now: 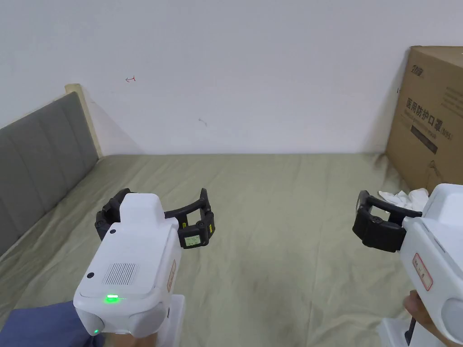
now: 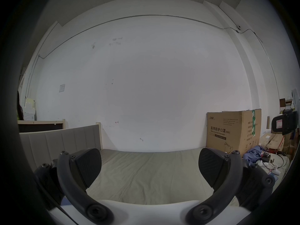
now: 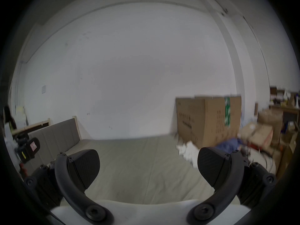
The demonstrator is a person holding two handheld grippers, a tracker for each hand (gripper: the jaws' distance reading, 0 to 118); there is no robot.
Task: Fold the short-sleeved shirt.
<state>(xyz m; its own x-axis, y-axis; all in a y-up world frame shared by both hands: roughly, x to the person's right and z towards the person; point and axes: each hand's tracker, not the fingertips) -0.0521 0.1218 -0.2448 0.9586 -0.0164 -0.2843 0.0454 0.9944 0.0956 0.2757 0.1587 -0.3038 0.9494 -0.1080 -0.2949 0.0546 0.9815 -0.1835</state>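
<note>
Stretching across the lower half of the head view, a matte olive-green bed sheet [image 1: 280, 217] lies smooth with a few long, shallow creases. At the left edge stands a grey padded headboard [image 1: 36, 149] with vertical stitched panels; at the upper right sits a large brown cardboard box [image 1: 429, 117] with flat printed sides. A crumpled white garment [image 1: 404, 197], possibly the short-sleeved shirt, lies bunched at the foot of the box, at the right of the frame, just beyond the right gripper [image 1: 368, 221]. The left gripper [image 1: 156, 212], a glossy white housing with curved black arms, hovers at lower left. In the gripper views, both pairs of ribbed black pads [image 2: 87, 166] are spread wide, holding and touching nothing. A blue cloth [image 2: 253, 155] lies beside the box.
</note>
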